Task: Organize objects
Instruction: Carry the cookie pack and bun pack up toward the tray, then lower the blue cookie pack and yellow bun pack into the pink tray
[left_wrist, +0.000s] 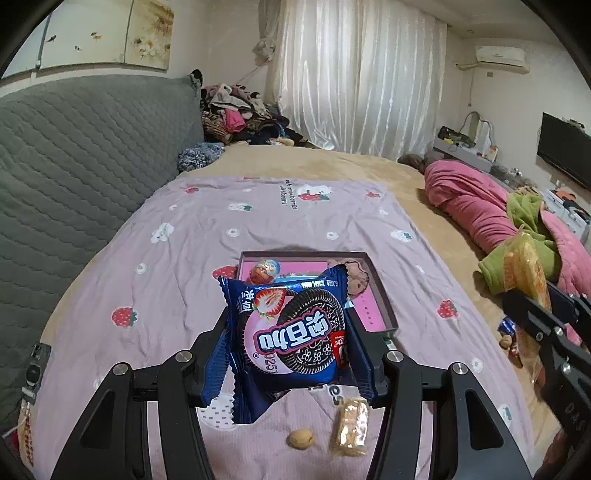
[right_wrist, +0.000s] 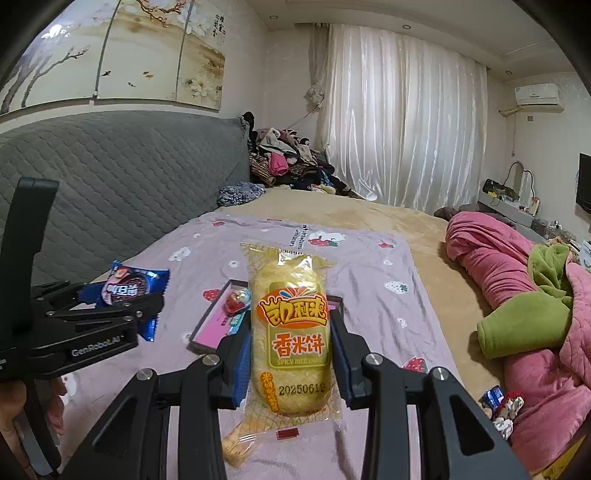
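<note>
The blue cookie packet (left_wrist: 291, 332) and the yellow rice-cracker packet (right_wrist: 290, 339) are glossy plastic film with crimped ends. The black gripper fingers (left_wrist: 207, 354) look matt plastic with shiny metal pins. The lilac strawberry-print sheet (left_wrist: 177, 258) is soft, wrinkled matt cloth, and the shallow pink-lined box (left_wrist: 384, 299) looks like smooth card.

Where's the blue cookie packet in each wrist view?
Left wrist view: the blue cookie packet sits centre frame, low, clamped in the left gripper, in front of the shallow box.
Right wrist view: the same packet is at the left edge, mid-height, in the left gripper seen from the side.
Shared landmark: the shallow box with the pink inside, lying on the strawberry-print sheet.
</note>
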